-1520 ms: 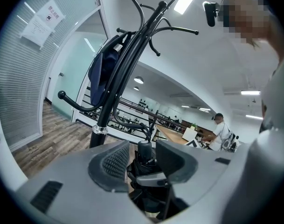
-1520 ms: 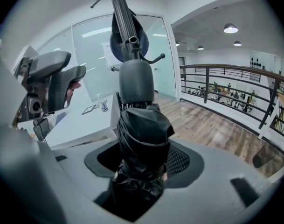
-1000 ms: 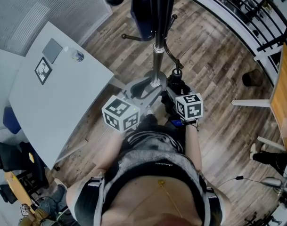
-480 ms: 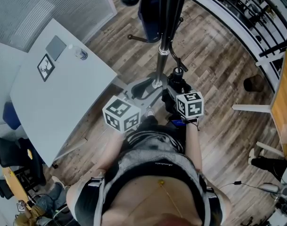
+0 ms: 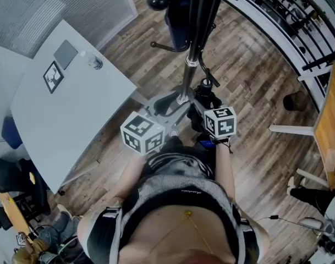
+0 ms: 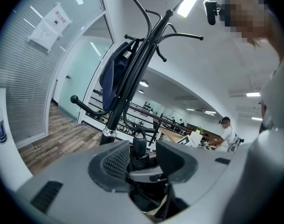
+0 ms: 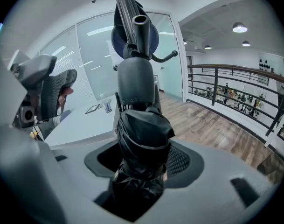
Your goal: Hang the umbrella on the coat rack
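We had the right gripper (image 7: 142, 158) clamped on the folded black umbrella (image 7: 141, 134), its jaws wide around the bundled fabric and the handle standing up just beside the pole of the coat rack (image 6: 132, 78). The left gripper (image 6: 142, 155) stood about half open and held nothing; the umbrella's handle only showed beyond its gap. We judged the grip itself the main risk: slick fabric could slide through the pads as we lifted toward the hooks (image 6: 181, 35) high above. A blue bag (image 6: 110, 76) already hung on one side, so a careless reach might snag it, or knock the pole and rock the rack. Compared with a second earlier, both grippers and the umbrella sat in the same place by the pole. Only our head had tipped, carrying the rack's top and the white table (image 5: 62, 120) slightly across the view.
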`<action>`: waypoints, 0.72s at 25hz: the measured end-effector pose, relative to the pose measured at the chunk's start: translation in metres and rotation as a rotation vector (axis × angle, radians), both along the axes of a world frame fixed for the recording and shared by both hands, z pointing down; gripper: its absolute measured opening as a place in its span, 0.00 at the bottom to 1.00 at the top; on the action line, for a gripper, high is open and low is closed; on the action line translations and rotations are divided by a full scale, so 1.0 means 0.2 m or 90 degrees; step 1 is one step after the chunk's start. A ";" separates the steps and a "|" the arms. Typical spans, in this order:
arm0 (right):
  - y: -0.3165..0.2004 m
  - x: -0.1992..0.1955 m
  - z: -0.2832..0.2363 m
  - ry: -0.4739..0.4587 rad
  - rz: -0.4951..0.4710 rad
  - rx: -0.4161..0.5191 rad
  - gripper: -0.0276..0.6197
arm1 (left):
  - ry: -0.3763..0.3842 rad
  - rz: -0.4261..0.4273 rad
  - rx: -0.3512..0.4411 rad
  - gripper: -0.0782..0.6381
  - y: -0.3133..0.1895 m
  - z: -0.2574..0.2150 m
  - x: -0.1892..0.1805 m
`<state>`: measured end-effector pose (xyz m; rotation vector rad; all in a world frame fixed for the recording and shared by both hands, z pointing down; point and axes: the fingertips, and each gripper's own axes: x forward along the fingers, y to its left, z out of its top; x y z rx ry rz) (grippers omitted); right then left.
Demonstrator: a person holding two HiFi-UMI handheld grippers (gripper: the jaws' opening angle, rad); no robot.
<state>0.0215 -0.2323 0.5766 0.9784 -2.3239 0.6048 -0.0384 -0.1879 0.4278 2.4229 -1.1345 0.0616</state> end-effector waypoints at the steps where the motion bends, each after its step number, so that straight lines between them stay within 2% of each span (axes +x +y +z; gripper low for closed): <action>1: 0.00 0.00 0.00 0.001 -0.002 0.000 0.44 | 0.001 -0.001 -0.001 0.33 0.00 0.00 0.00; 18: -0.05 -0.05 0.02 0.006 -0.045 -0.009 0.44 | 0.006 -0.014 -0.007 0.33 -0.02 0.00 0.05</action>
